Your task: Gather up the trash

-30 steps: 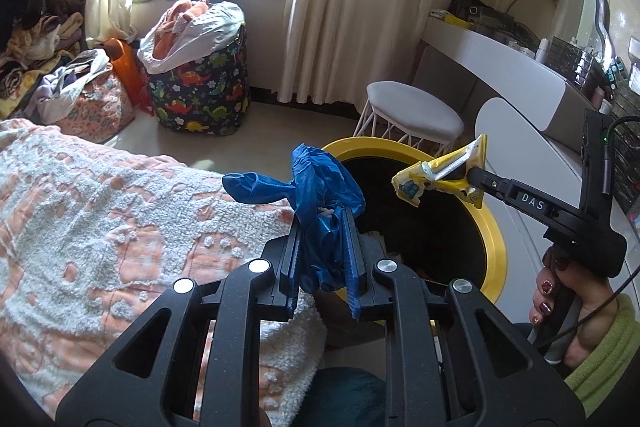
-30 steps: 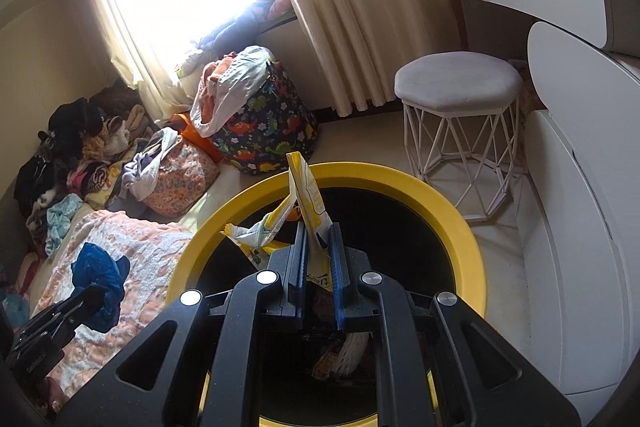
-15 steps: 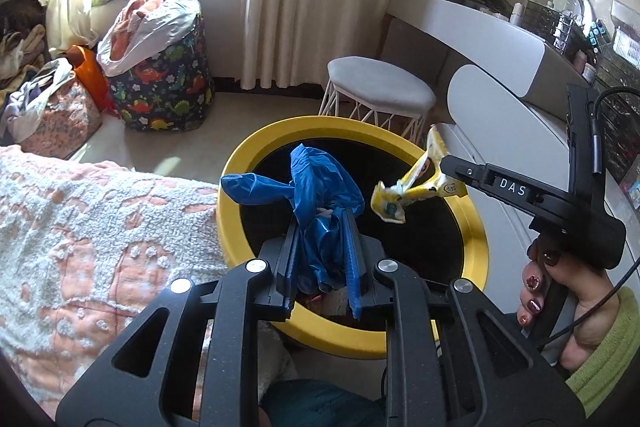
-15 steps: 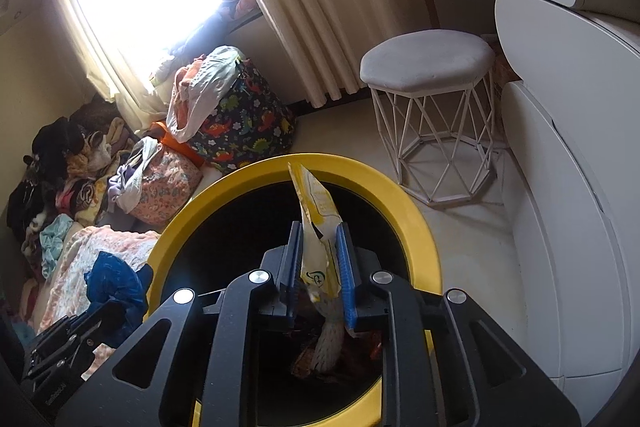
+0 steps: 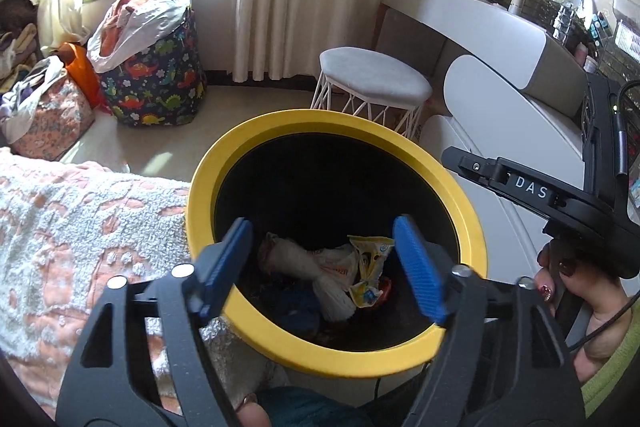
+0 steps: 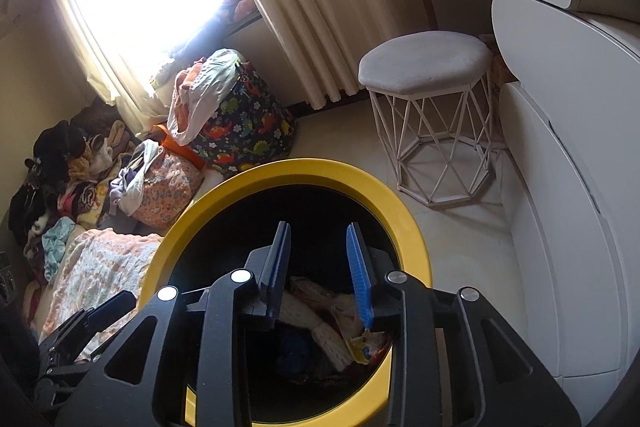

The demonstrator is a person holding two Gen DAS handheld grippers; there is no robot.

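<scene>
both grippers opened, wrapper (image 5: 366, 267) and blue bag (image 5: 298, 301) dropped

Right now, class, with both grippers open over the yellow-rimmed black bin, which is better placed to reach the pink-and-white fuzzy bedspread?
Probably the left gripper: the pink-and-white fuzzy bedspread lies beside it, while the right gripper hangs at the far side of the yellow-rimmed black bin.

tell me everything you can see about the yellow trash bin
The trash bin is round, with a wide, flat yellow rim that looks like smooth plastic and a black inside. It stands upright and open on the pale floor, close beside the bed's pink and white blanket. Inside lie a yellow wrapper, white crumpled bags and something blue. Both grippers, the left gripper and the right gripper, are above its opening with fingers apart and empty.
</scene>
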